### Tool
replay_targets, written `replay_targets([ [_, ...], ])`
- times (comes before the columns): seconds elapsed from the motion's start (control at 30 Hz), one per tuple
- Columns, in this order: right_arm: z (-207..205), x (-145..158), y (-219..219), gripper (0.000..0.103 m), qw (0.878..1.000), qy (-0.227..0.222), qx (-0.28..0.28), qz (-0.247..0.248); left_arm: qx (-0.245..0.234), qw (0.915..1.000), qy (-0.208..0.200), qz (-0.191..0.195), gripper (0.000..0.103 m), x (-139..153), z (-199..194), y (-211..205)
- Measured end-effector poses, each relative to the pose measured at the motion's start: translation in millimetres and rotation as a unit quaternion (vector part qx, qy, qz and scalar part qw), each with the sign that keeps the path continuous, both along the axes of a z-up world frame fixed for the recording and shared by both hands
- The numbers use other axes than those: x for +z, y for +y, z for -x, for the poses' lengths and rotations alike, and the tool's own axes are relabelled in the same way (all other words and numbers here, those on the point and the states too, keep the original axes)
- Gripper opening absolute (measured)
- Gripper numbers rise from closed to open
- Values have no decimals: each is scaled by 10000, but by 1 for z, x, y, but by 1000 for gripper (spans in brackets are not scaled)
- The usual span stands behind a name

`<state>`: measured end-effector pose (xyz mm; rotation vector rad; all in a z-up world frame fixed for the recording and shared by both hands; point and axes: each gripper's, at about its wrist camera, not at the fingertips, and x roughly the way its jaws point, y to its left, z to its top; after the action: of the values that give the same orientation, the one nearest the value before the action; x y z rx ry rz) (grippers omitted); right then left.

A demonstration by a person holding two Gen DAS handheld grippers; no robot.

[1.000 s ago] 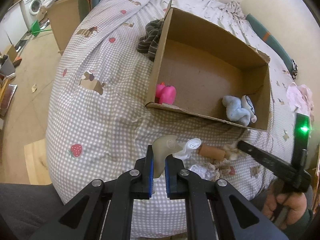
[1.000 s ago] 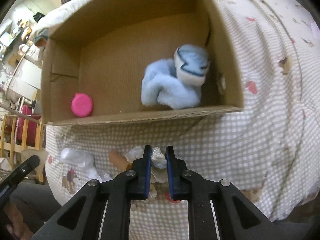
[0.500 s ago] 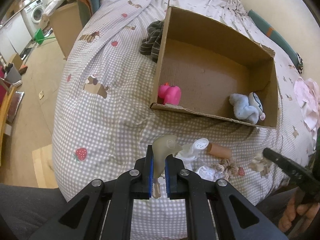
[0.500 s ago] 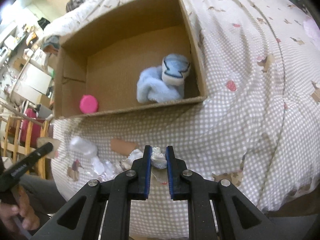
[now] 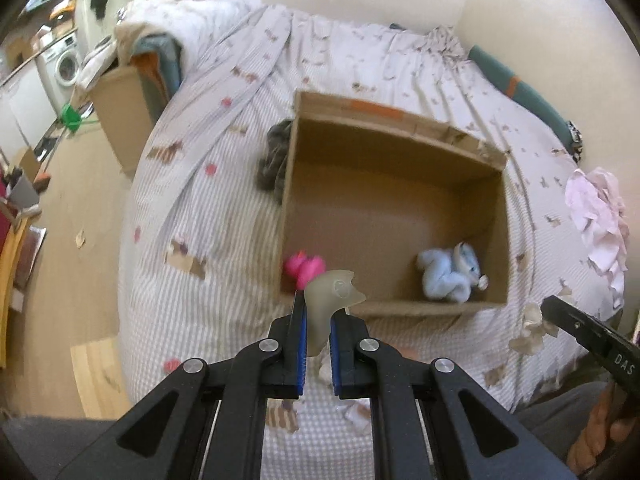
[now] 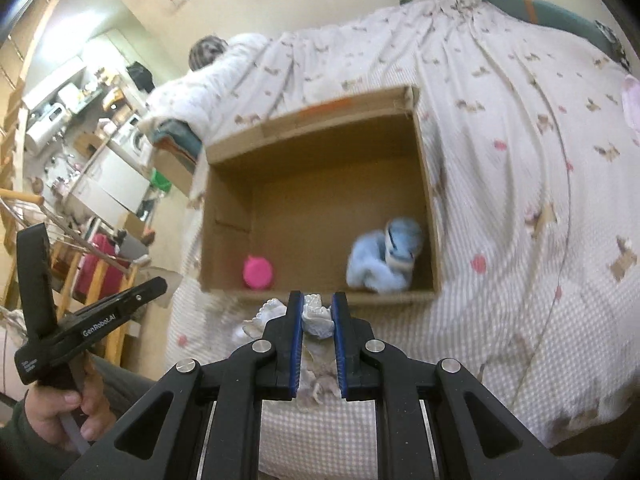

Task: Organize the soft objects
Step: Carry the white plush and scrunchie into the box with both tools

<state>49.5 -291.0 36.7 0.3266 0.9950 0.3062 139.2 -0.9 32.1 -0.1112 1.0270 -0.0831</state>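
My left gripper (image 5: 317, 312) is shut on a pale translucent soft toy (image 5: 330, 296), held above the bed in front of the open cardboard box (image 5: 384, 136). My right gripper (image 6: 316, 312) is shut on a white lacy cloth piece (image 6: 316, 314), raised before the box's (image 6: 320, 120) near wall. Inside the box lie a pink toy (image 5: 304, 268) at the near left and a light blue plush (image 5: 450, 274) at the near right; both show in the right wrist view, pink (image 6: 258, 272) and blue (image 6: 384, 262). The right gripper's tip (image 5: 576, 326) shows at the left view's right edge.
The box stands on a checked bedspread (image 5: 208, 216). A dark striped cloth (image 5: 274, 160) lies against the box's left side. Pink-white clothes (image 5: 600, 216) lie at the right. Small white scraps (image 5: 356, 412) lie on the bed below my left gripper. The floor drops off at the left.
Both grippers have risen and drawn back with their objects, so the box looks smaller and is seen more from above. The brown roll and scraps on the bed have dropped behind my fingers.
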Motion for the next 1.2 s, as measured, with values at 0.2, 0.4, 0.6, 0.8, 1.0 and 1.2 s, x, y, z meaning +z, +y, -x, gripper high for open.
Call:
replay_targets([
  [0.2,-25,15,14,16,9997,-237,-4,-58,-105,9998,-164,-82,9,9,-20,-8],
  [0.4,-52,11,20,16,9992,-359,-77,-159,-148,9996,-183,-133,9,4,-47,-16],
  [0.6,-74,-18,24,16,9995,-233,-164,-138,-216,9993,-147,-258,9,-13,-74,-28],
  [0.8,-89,-39,27,16,9997,44,-220,-63,-368,9985,-53,-410,9,-38,-94,-43],
  [1.0,-94,-50,35,16,9998,167,-84,79,-513,9976,62,-459,9,-63,-100,-50],
  [1.2,-101,-62,38,16,9992,365,-116,147,-508,9977,173,-402,10,-76,-100,-55],
])
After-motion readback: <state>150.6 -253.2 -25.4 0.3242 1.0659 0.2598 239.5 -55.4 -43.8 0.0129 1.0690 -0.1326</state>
